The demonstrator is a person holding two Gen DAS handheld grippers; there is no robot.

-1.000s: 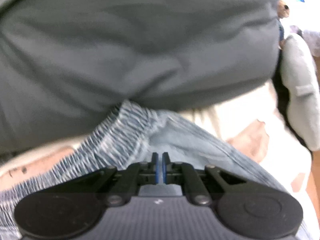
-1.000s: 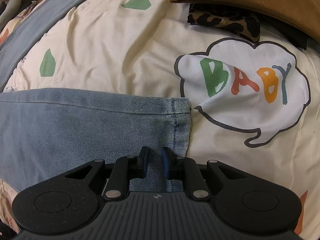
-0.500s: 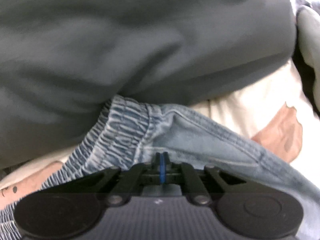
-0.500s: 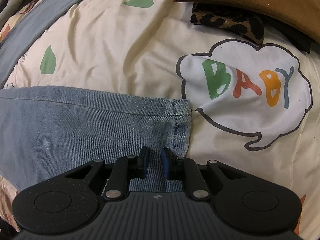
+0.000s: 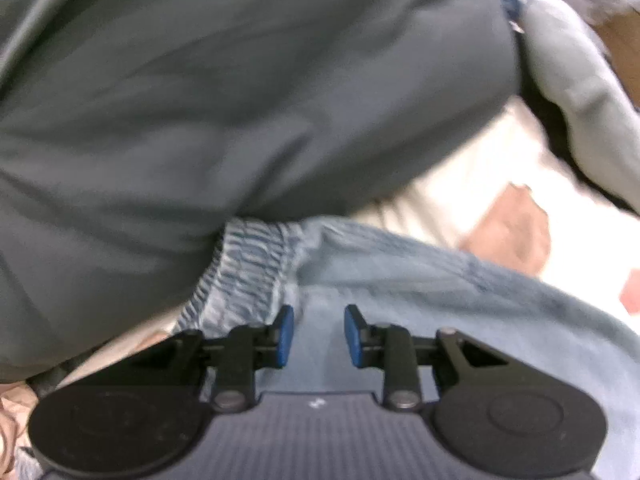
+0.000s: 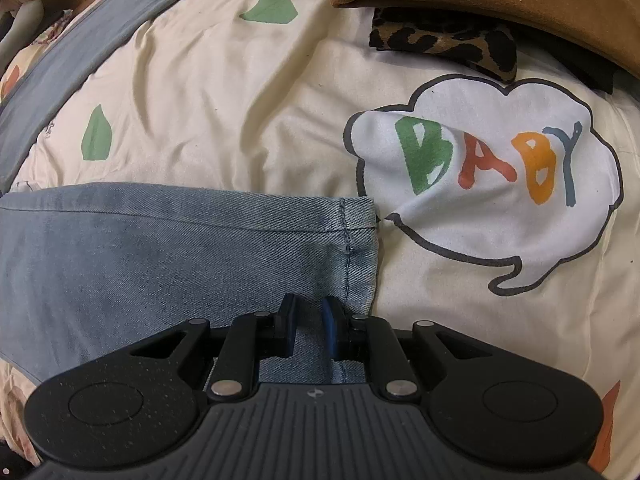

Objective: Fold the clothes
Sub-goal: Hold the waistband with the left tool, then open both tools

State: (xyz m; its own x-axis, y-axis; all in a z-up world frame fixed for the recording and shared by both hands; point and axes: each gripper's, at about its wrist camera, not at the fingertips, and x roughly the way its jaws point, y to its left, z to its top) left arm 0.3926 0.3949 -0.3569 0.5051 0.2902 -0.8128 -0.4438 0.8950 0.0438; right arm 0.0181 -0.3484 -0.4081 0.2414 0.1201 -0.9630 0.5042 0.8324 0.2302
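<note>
Jeans [image 6: 180, 256] under right gripper [image 6: 309, 320]

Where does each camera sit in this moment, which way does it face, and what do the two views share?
Left wrist: on the left gripper, looking steeply down at the jeans' elastic waistband below a grey garment; own fingers show, jaws opening, clear of the denim.
Right wrist: on the right gripper, looking steeply down at the jeans' hem on a cream "BABY" bedsheet; own fingers show, denim between them.
Shared: the jeans and the bedsheet.
</note>
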